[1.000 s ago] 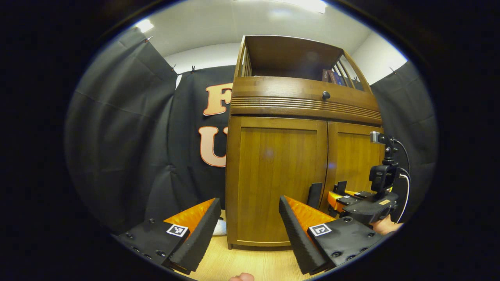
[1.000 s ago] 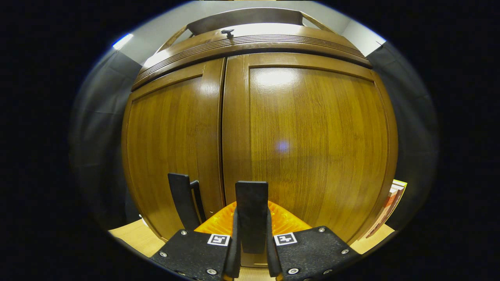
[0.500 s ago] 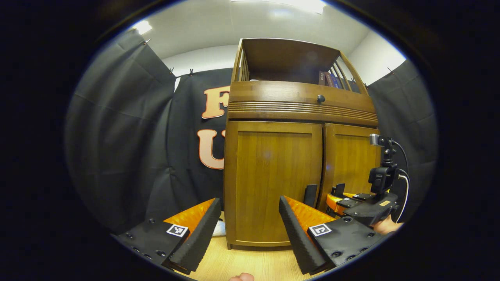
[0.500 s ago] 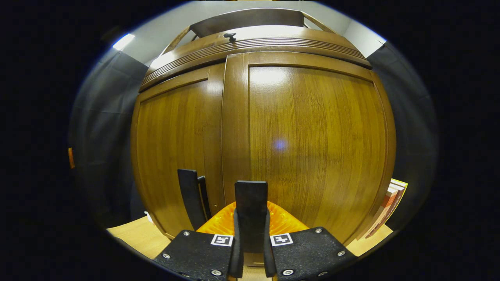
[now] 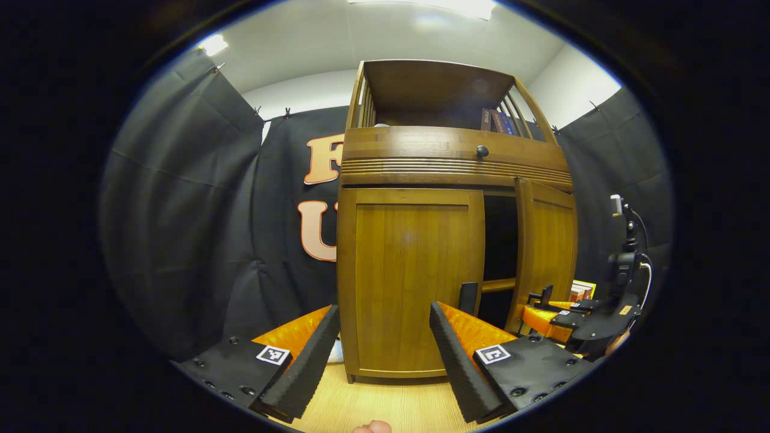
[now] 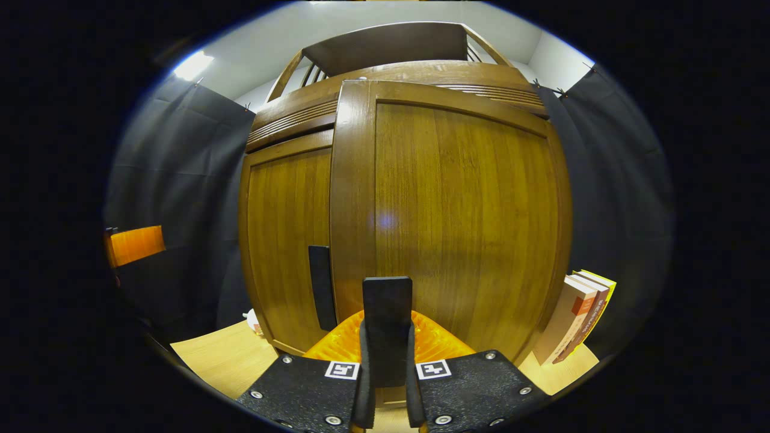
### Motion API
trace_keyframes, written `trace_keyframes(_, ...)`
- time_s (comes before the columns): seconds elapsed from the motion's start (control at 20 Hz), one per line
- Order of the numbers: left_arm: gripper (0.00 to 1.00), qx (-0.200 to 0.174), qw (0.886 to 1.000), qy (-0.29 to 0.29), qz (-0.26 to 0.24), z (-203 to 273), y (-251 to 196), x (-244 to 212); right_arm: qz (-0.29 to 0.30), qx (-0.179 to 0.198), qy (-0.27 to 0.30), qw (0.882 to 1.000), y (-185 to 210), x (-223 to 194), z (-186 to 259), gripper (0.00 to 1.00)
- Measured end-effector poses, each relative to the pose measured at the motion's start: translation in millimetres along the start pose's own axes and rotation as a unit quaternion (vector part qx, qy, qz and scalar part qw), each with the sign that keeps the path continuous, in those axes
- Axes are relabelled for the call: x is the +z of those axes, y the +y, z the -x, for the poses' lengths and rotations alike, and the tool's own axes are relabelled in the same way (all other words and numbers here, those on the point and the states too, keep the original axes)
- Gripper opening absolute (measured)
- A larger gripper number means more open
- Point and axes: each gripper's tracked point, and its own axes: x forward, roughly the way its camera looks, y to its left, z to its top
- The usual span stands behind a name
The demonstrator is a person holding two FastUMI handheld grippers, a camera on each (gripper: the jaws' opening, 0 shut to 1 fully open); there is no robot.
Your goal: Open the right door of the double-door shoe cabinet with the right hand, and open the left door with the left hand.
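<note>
Left gripper view: the brown wooden shoe cabinet (image 5: 421,252) stands on a pale wooden floor (image 5: 385,403); its left door (image 5: 412,276) is flush shut, its right door (image 5: 547,252) swung partly out, a dark gap between them. The left claw (image 5: 382,355) hangs released, well short of it. Right gripper view: the right claw (image 6: 385,385) is clenched on the right door's black handle (image 6: 387,328); books (image 6: 574,325) lean beside the cabinet.

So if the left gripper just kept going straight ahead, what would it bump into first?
Most likely the closed left door of the cabinet. The left gripper is open and aimed at that panel, with floor between; how far off it stands is hard to judge.
</note>
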Motion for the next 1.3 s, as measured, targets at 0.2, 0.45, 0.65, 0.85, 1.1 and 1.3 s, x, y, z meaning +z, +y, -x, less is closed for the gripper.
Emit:
trace_keyframes(0.2, 0.94, -0.014, 1.0, 0.0, -0.003, -0.2, -16.9, -1.2, 0.0, -0.005, 0.007, 1.0, -11.9, 0.2, 34.9, 0.2)
trace_keyframes(0.45, 0.96, -0.031, 1.0, 0.001, -0.002, -1.1, -34.3, -4.1, 0.009, -0.026, 0.012, 1.0, -35.0, 0.5, 73.9, 0.2)
trace_keyframes(0.65, 0.96, -0.046, 0.999, 0.003, -0.002, 2.8, -55.8, -5.1, 0.019, -0.047, 0.02, 0.999, -57.0, 1.5, 100.1, 0.2)
trace_keyframes(0.85, 0.95, -0.059, 0.998, -0.001, -0.002, 4.3, -70.4, -5.2, 0.027, -0.069, 0.022, 0.997, -80.6, 0.9, 121.3, 0.19)
trace_keyframes(1.1, 0.94, -0.075, 0.997, 0.0, 0.001, 5.6, -90.9, -6.7, 0.014, -0.097, 0.018, 0.995, -120.9, 0.8, 146.6, 0.16)
trace_keyframes(1.3, 0.99, -0.087, 0.996, 0.001, -0.002, 6.4, -107.1, -8.8, 0.016, -0.134, 0.021, 0.991, -162.7, 1.6, 164.2, 0.02)
